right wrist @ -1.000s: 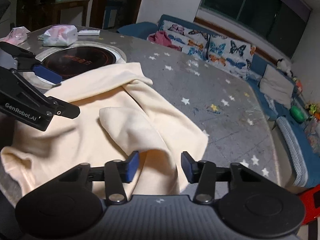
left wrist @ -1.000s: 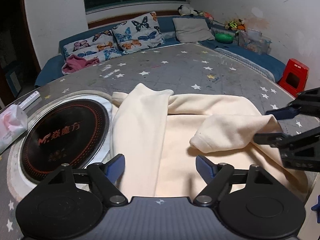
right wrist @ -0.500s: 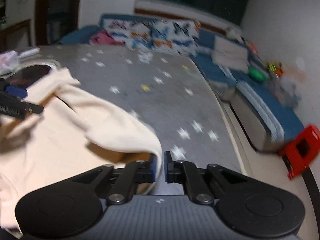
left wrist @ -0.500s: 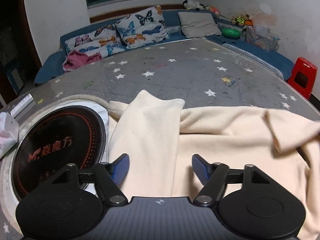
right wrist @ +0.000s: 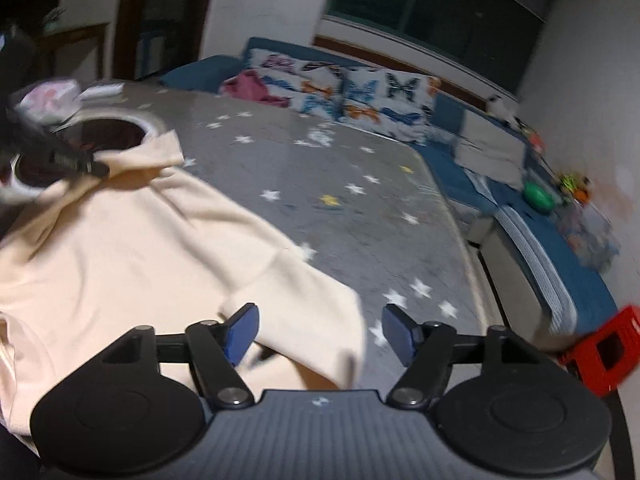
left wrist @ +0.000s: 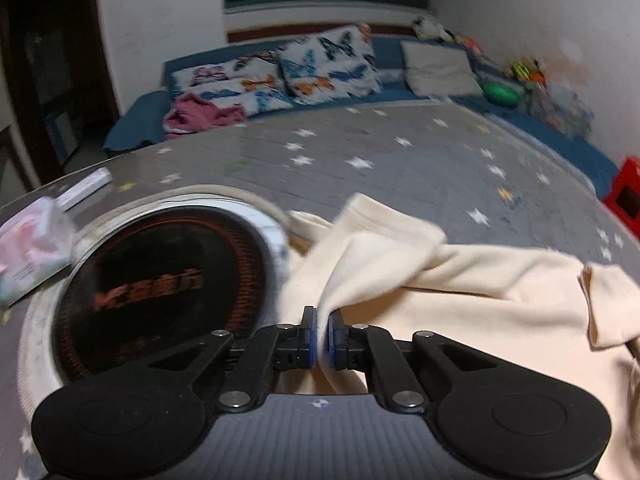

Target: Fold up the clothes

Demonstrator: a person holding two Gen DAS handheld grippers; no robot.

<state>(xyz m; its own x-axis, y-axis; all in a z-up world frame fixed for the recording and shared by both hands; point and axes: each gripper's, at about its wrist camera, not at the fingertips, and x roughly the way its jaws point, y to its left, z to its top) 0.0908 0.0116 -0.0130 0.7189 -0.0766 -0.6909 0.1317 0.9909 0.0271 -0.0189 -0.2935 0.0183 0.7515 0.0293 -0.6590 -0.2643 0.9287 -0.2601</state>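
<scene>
Sweater [left wrist: 500, 300] beside the cooktop [left wrist: 160, 288] — left gripper [left wrist: 323, 334] has just pinched its sleeve; right gripper [right wrist: 320, 334], opening, has released — the next fold begins.

Grey star-print table [left wrist: 400, 168], cream garment [left wrist: 500, 300], round cooktop [left wrist: 160, 288]
</scene>
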